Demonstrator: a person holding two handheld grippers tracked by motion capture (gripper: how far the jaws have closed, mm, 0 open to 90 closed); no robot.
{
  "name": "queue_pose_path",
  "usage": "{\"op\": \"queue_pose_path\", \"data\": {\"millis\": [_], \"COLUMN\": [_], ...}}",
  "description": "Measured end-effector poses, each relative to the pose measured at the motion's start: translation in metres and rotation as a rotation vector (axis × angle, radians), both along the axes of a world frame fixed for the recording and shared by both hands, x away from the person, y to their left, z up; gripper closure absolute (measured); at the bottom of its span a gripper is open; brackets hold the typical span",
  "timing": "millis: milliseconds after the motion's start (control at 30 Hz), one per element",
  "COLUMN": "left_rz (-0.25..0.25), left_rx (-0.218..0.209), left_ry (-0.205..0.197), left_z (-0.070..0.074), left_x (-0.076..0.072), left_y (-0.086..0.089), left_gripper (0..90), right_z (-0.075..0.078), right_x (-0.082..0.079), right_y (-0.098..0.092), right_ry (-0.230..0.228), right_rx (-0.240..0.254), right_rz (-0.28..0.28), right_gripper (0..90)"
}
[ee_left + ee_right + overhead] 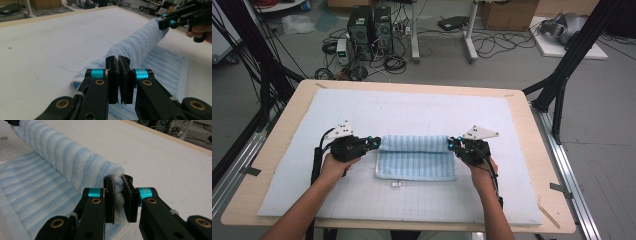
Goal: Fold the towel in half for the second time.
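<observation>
1. A blue striped towel (pixel 414 157) lies near the middle of the white mat (pixel 412 110) on the wooden table (pixel 287 100). Its far edge is rolled over into a tube, and the flat part lies toward 6 o'clock.
2. The left gripper (pixel 374 142) sits at the 9 o'clock end of the roll, with its jaws pressed together on the towel's edge; in the left gripper view (pixel 118 62) the cloth barely shows between them.
3. The right gripper (pixel 452 145) sits at the 3 o'clock end, clamped on the other edge; the right gripper view (pixel 118 182) shows white fluff pinched between its jaws.
4. A small white tag (pixel 396 184) lies on the mat just beside the towel's 6 o'clock edge.
</observation>
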State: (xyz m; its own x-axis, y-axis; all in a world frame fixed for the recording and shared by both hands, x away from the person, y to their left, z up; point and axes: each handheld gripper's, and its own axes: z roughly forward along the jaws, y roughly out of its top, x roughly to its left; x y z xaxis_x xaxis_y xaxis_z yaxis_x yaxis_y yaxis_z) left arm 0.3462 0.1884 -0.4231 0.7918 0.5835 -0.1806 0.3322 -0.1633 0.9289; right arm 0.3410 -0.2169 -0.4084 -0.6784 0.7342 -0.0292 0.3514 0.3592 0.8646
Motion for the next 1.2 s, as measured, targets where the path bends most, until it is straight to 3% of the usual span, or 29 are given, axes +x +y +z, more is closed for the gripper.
{"op": "queue_pose_path", "data": {"millis": [467,700,733,800,867,933,1000,1200], "left_rz": [-0.057,-0.094,-0.089,-0.061,-0.037,-0.003,0.022,0.038], "left_rx": [0.011,0.009,0.003,-0.024,-0.048,-0.07,-0.08,0.009], "left_ry": [0.053,0.069,0.072,0.096,0.092,0.084,0.08,0.105], "left_z": [-0.009,-0.011,-0.011,-0.009,-0.004,0.001,0.002,-0.009], "left_x": [-0.021,-0.03,-0.03,-0.027,-0.024,-0.02,-0.015,-0.003], "left_y": [-0.001,0.0,0.0,0.001,0.004,0.007,0.007,-0.009], "left_gripper": [85.7,85.2,83.8,70.4,62.6,58.4,56.7,59.5], "right_z": [-0.015,-0.016,-0.016,-0.016,-0.012,-0.006,0.0,-0.009], "right_x": [-0.028,-0.041,-0.042,-0.042,-0.044,-0.044,-0.042,-0.026], "right_y": [-0.006,-0.005,-0.005,-0.006,-0.009,-0.013,-0.013,0.005], "right_ry": [0.022,0.028,0.033,0.035,0.024,0.007,-0.026,0.017], "right_rx": [0.013,-0.019,-0.024,-0.021,0.014,0.08,0.045,-0.041], "right_rz": [0.014,0.034,0.037,0.038,0.018,-0.008,-0.04,-0.039], "right_gripper": [81.3,80.0,77.8,70.3,60.4,57.8,56.9,56.9]}}
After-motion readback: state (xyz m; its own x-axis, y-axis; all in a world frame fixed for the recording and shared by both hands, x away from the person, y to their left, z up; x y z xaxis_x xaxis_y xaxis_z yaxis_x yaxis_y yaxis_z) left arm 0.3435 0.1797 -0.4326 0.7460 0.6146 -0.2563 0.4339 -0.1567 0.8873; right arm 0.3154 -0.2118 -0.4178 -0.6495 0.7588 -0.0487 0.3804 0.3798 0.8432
